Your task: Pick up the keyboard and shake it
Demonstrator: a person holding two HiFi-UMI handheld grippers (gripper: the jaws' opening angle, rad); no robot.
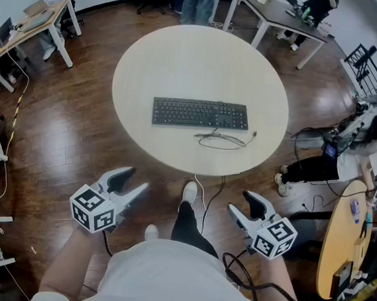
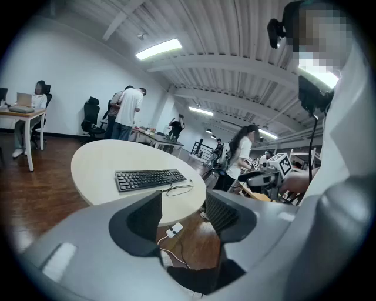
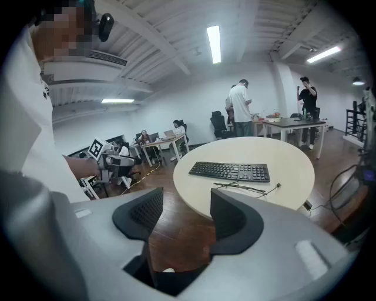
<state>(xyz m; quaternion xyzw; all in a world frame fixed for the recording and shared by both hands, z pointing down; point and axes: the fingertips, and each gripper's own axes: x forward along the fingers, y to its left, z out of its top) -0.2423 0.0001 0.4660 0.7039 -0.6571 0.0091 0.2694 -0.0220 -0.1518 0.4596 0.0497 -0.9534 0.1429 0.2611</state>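
Head view: one keyboard lies flat mid-table, its one cable bunched just in front. Untouched, I judge.

My two grippers, left gripper and right gripper, hang low, short of the table: the reach is not begun.

Left gripper view: jaws moderately apart, nothing between, keyboard well ahead.

Right gripper view: jaws wide, empty, aimed at the keyboard.

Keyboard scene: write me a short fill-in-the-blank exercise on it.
The keyboard lies on a ____ table. The keyboard's colour is ____. The left gripper and right gripper both have ____ jaws. Both hang above the ____, short of the table.
Missing: round; black; open; floor.
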